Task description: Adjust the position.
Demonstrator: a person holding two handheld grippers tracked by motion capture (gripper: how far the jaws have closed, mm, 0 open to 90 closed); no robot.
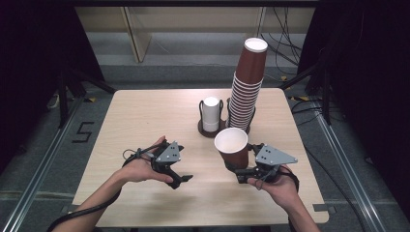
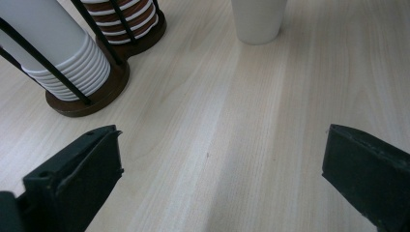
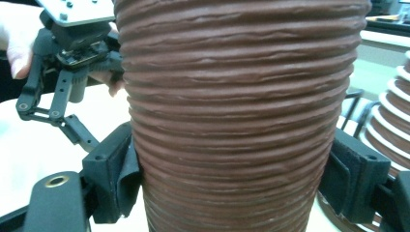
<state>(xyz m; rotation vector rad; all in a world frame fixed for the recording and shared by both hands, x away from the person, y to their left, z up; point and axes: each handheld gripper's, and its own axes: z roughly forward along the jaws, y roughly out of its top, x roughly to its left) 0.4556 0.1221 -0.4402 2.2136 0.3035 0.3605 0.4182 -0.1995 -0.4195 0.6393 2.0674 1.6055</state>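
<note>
My right gripper (image 1: 237, 169) is shut on a ribbed brown paper cup (image 1: 232, 145) with a white inside, held upright just above the table near its front right. In the right gripper view the cup (image 3: 241, 106) sits between both pads (image 3: 118, 179), which press on its sides. My left gripper (image 1: 180, 181) hovers over the front left of the table with its jaws wide apart and nothing between them (image 2: 217, 169). Ahead of it the lower part of a white cup (image 2: 256, 21) stands on the tabletop.
A dark wire cup holder (image 1: 212, 129) stands mid-table with a short stack of white cups (image 1: 211, 112) and a tall leaning stack of brown cups (image 1: 247, 82). The wooden table (image 1: 145, 116) has bare room at the left. Cables lie on the floor behind.
</note>
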